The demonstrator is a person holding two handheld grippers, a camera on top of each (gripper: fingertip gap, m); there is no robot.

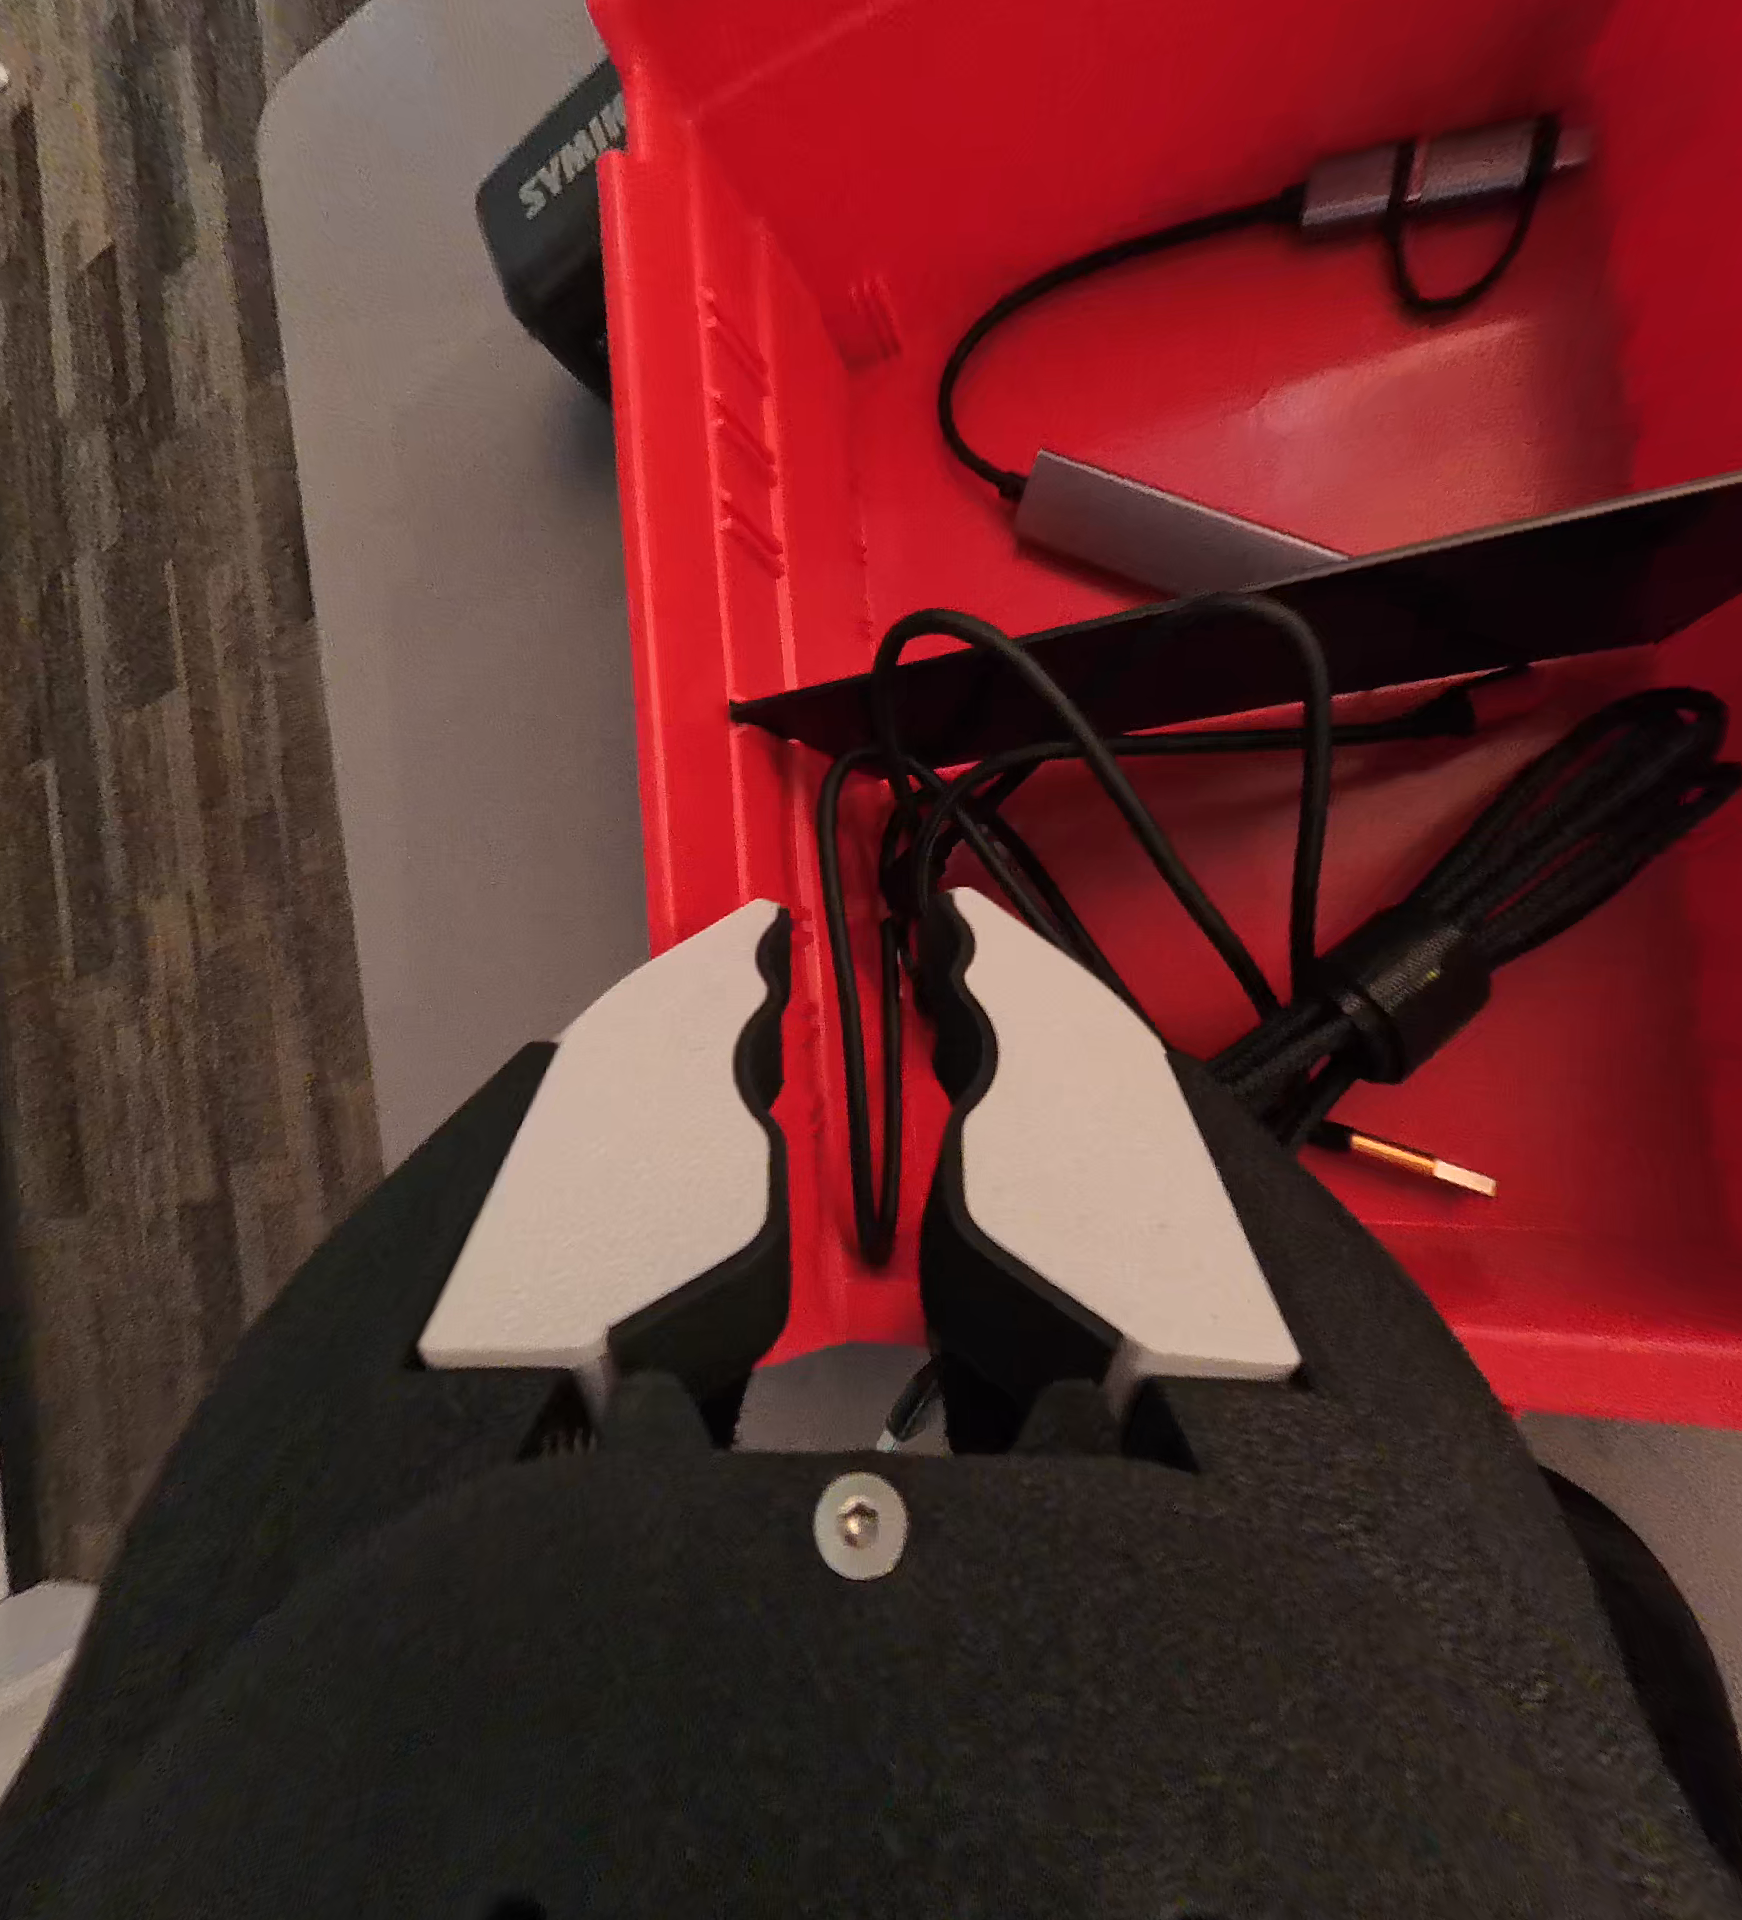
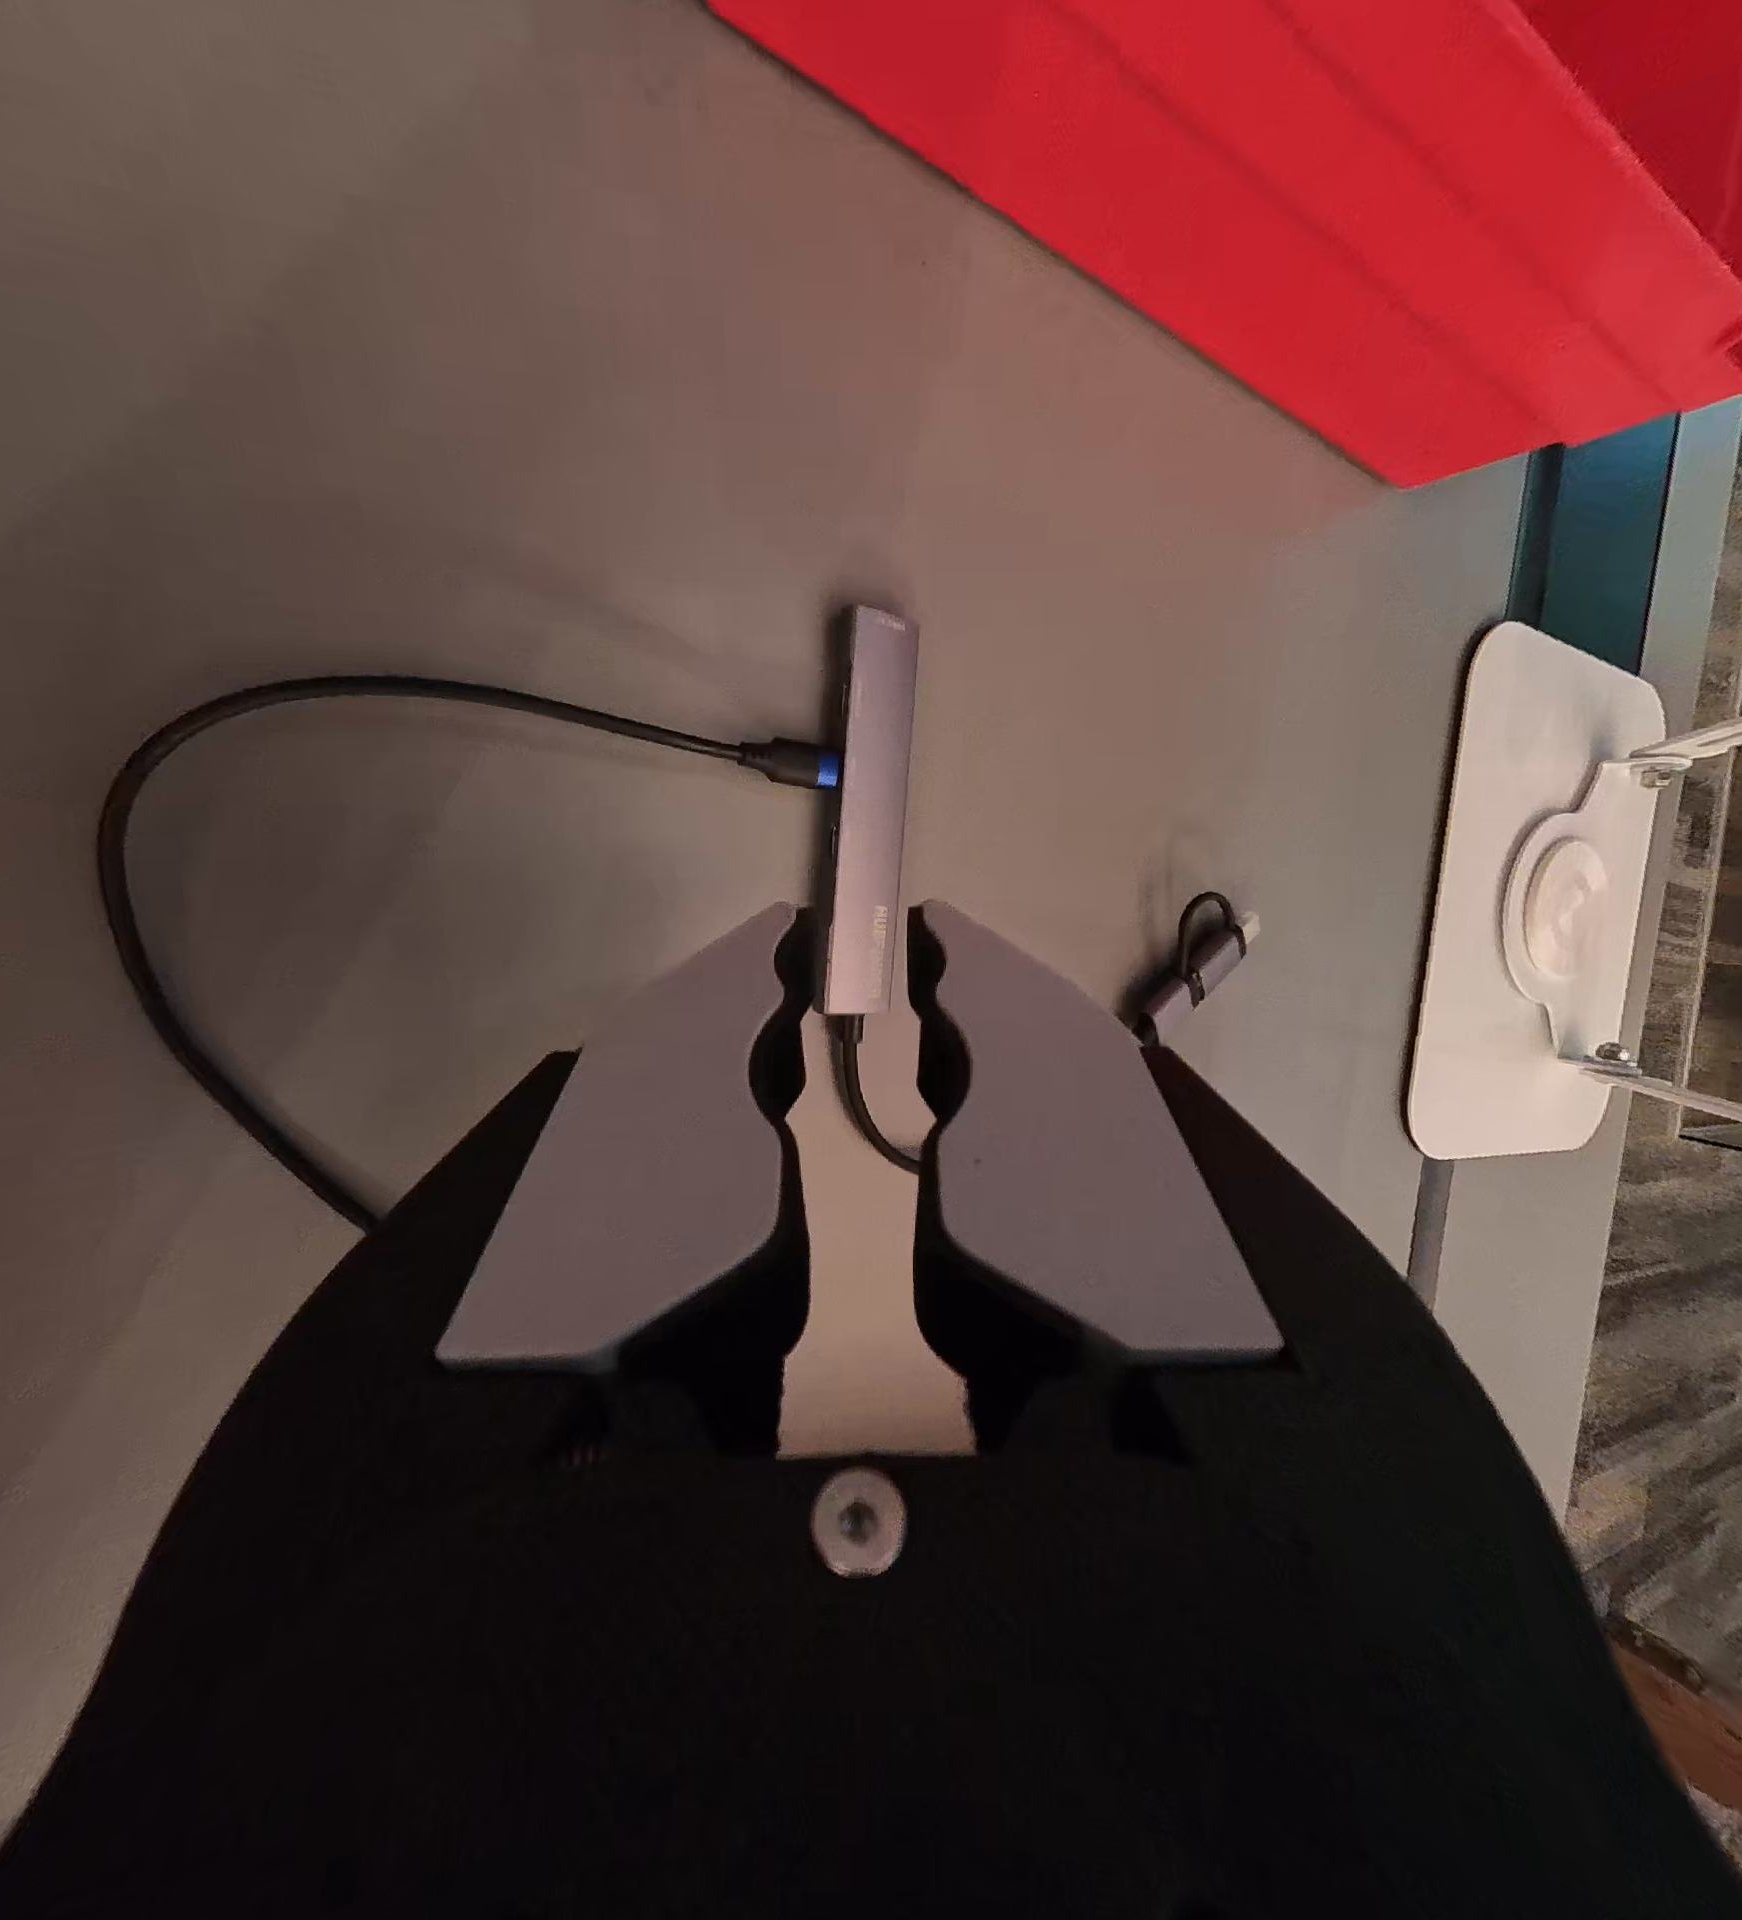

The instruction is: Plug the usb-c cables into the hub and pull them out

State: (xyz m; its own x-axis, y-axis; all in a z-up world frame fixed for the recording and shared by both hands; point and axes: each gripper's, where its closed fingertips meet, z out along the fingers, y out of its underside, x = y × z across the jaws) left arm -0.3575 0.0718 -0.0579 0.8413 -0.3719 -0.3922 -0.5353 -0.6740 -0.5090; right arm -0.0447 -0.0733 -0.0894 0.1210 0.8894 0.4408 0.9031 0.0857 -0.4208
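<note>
- Right wrist view: the hub (image 2: pixel 875 821), a slim grey bar, lies flat on the grey bench (image 2: pixel 431 416) at mid-frame, its long axis running top to bottom of the frame, in line with the tool's fingers.
- A black usb-c cable (image 2: pixel 223 748) with a blue-ringed plug enters the hub's left long side; it runs left, then curves down the frame and passes behind the tool body at lower left.
- The hub's own lead (image 2: pixel 872 1101) leaves its lower end and bends right behind the right finger.
- The right tool (image 2: pixel 854 914) is spread; the hub's lower end sits in the gap between the fingertips. Contact cannot be told.
- A small grey adapter (image 2: pixel 1194 971) with a black loop lies on the bench just right of the right finger. A white stand base (image 2: pixel 1511 935) sits at the right edge; a red bin (image 2: pixel 1262 208) fills the upper right.
- Left wrist view: the left tool (image 1: pixel 872 914) is spread, with a loop of thin black cable (image 1: pixel 851 1039) hanging between its fingers inside the red bin (image 1: pixel 1262 104).
- A black divider (image 1: pixel 1366 634) crosses the bin at mid-frame. Above it lie a second grey hub (image 1: pixel 1158 520) and its grey adapter (image 1: pixel 1438 177).
- Below it, right of the tool, lies a strapped cable bundle (image 1: pixel 1449 956) and a gold-tipped plug (image 1: pixel 1418 1164).
</note>
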